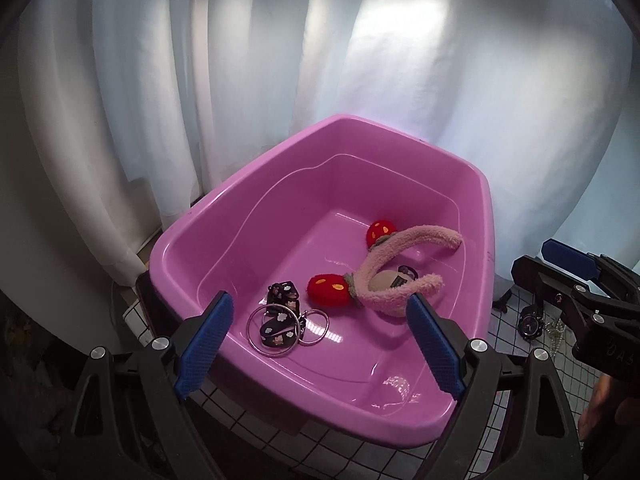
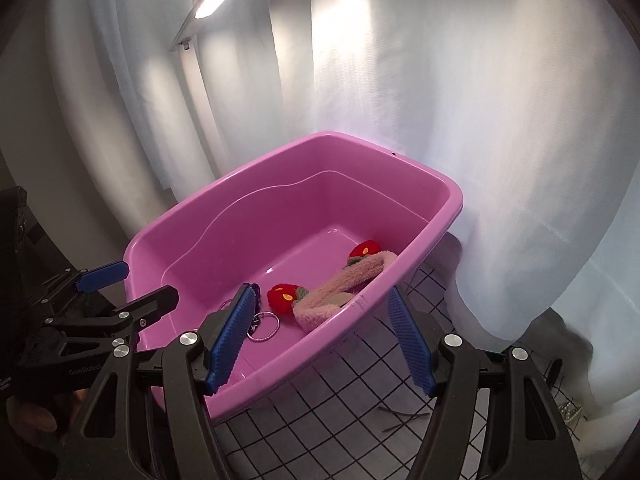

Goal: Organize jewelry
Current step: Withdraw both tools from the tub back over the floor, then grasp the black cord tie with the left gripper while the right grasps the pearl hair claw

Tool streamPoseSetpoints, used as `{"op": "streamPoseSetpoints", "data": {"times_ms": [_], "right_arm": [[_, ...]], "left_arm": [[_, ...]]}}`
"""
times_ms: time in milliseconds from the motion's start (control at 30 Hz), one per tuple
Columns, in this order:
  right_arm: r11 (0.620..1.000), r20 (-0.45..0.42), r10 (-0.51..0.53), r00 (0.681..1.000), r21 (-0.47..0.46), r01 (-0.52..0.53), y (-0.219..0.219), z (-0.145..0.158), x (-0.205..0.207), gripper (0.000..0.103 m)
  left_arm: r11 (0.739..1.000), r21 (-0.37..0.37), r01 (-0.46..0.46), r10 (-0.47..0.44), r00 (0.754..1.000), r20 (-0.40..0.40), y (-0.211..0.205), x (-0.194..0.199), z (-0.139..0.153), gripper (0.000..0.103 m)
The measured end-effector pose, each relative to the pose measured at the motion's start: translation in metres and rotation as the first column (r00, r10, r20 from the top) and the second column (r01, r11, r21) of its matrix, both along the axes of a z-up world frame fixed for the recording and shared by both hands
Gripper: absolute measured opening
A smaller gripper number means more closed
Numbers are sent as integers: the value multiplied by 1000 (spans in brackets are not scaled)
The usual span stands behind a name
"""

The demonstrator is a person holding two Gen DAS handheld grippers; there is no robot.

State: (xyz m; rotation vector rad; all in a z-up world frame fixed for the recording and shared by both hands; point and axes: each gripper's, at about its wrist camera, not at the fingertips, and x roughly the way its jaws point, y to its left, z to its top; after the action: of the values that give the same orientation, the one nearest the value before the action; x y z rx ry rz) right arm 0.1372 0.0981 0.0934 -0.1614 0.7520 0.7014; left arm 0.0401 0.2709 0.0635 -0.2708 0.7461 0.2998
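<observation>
A pink plastic tub [image 1: 472, 184] [image 2: 448, 200] stands on a grid-patterned table. Inside lie a fuzzy pink headband with red mushroom ears [image 1: 384, 276] [image 2: 340, 280], a beige watch [image 1: 390, 282] under it, silver rings [image 1: 274, 332] [image 2: 264, 326] and a black flowered strap [image 1: 282, 300]. My left gripper [image 1: 320, 344] is open and empty above the tub's near part. My right gripper [image 2: 320, 340] is open and empty, straddling the tub's right rim. Each gripper shows in the other's view: the right one [image 1: 572, 280], the left one [image 2: 116, 284].
A black watch [image 1: 530, 324] and a beaded chain [image 1: 556, 336] [image 2: 572, 412] lie on the table right of the tub. Thin hairpins [image 2: 404, 416] lie on the grid cloth. White curtains [image 1: 400, 60] hang close behind the tub. A dark object [image 2: 572, 344] sits under the curtain at right.
</observation>
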Motion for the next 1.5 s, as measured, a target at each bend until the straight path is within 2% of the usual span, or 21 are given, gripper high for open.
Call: {"op": "streamPoseSetpoints", "data": {"times_ms": [200,367,600,767,933,1167,1333,1433,1500], "right_arm": [[995,12,-94,996,42,93,-85,-8,-52,68],[981,-7,-196,981,14,196,-155,-29,-94,68],[945,-70,-325,943,4,326,-241,-62,-124,68],[926,-107,-373,922,24,377,-289,-76,-127,68],[920,-122,-385,915,35,391,-315,-83,-119,68],[914,-149,-394,907,42,404,-321,-96,-97,68],[893,-157,-443,883,16,451,-314,-108,-70,68],[872,-182,-481,858,5,490,-311,-113,-55,68],[858,-157,-510,846,-24,513,-310,-118,-46,68]], "left_arm": [[998,-12,60,-59,997,49,-50,-22,5,89],[991,-16,131,-130,990,63,-105,-30,2,91],[975,-39,220,-219,976,16,-179,-33,-17,91],[974,-40,221,-222,975,-22,-212,-35,-33,91],[983,-21,184,-185,981,-51,-224,-39,-42,91],[991,-3,137,-136,987,-89,-219,-29,-54,91],[986,0,168,-167,981,-98,-210,0,-67,91],[981,-41,189,-192,975,-107,-205,23,-78,91],[976,-47,213,-217,972,-92,-205,35,-85,91]]}}
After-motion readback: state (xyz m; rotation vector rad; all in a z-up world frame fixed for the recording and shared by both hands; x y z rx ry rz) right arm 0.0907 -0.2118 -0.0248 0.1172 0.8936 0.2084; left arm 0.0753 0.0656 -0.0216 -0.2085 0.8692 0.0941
